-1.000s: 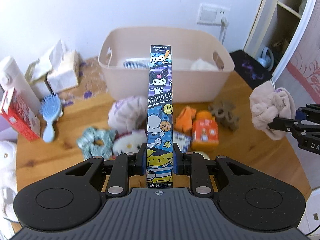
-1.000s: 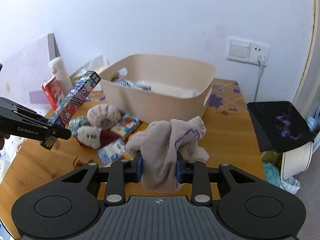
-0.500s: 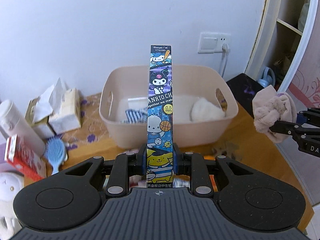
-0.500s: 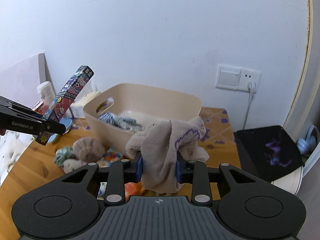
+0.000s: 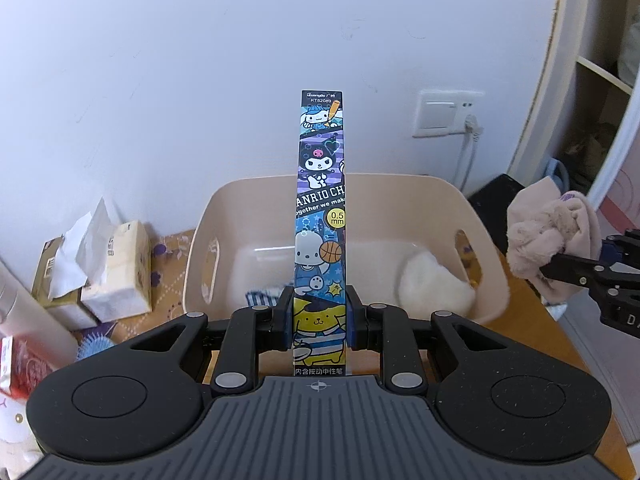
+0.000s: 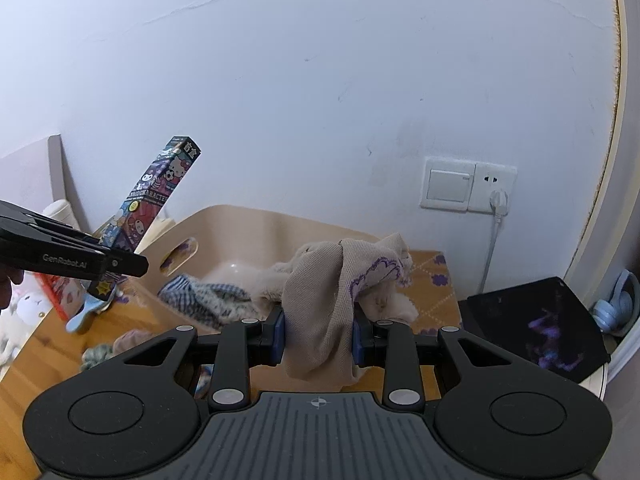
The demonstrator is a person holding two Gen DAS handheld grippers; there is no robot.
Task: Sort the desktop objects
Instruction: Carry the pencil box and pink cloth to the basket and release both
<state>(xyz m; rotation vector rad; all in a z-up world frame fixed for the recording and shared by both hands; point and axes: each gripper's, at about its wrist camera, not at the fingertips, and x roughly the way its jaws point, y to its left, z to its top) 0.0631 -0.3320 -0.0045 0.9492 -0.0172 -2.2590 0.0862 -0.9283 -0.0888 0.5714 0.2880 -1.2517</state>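
Your left tongs (image 5: 319,322) are clamped on a tall, narrow cardboard pen box (image 5: 321,216), glossy and printed with cartoon characters, standing upright above the near rim of the beige plastic bin (image 5: 486,248). That bin sits at the far edge of the wooden surface (image 5: 528,300), smooth-walled with handle cutouts, holding a fluffy white item (image 5: 434,290). Two tissue packs (image 5: 108,264) stand near its left wall.

From the right wrist, your right tongs (image 6: 319,336) are pinched tight on a crumpled tan knit cloth (image 6: 332,300) with purple stitching, hanging limp in the air before the bin (image 6: 224,224). A checked fabric (image 6: 204,298) lies inside the bin. The left tongs (image 6: 120,264) carry the pen box (image 6: 150,208) tilted, over the left edge of the surface (image 6: 120,320).
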